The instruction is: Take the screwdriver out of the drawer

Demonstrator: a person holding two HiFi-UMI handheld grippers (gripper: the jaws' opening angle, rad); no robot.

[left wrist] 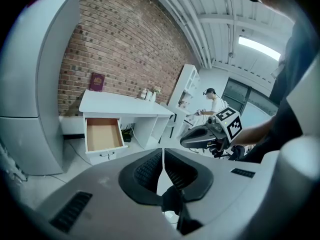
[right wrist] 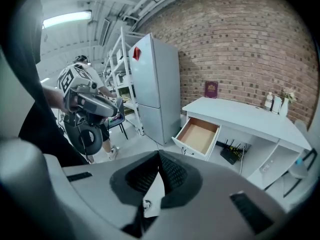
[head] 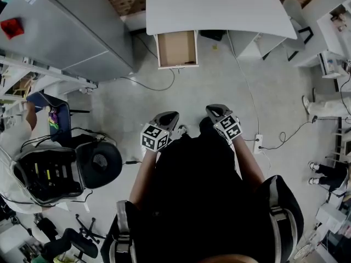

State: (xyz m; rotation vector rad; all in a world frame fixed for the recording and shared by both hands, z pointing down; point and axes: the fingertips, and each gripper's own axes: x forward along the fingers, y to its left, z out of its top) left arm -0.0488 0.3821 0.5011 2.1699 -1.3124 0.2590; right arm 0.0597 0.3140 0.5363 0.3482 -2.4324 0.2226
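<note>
The left gripper (head: 167,118) and the right gripper (head: 216,112) are held with jaws pressed together, well apart from the opened drawer (head: 177,48).

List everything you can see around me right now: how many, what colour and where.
Desk: one, white, against the brick wall ahead.
Drawer: one, tan inside, pulled open under the desk's left part; no screwdriver visible from here.
Fridge: one, grey, left of the desk.
Red item: one, on the fridge.
Book: one, maroon, upright on the desk.
Chair: one, black, floor, left.
Power strip: one, white, floor, right.
Left gripper: grey, shut, empty.
Right gripper: grey, shut, empty.
</note>
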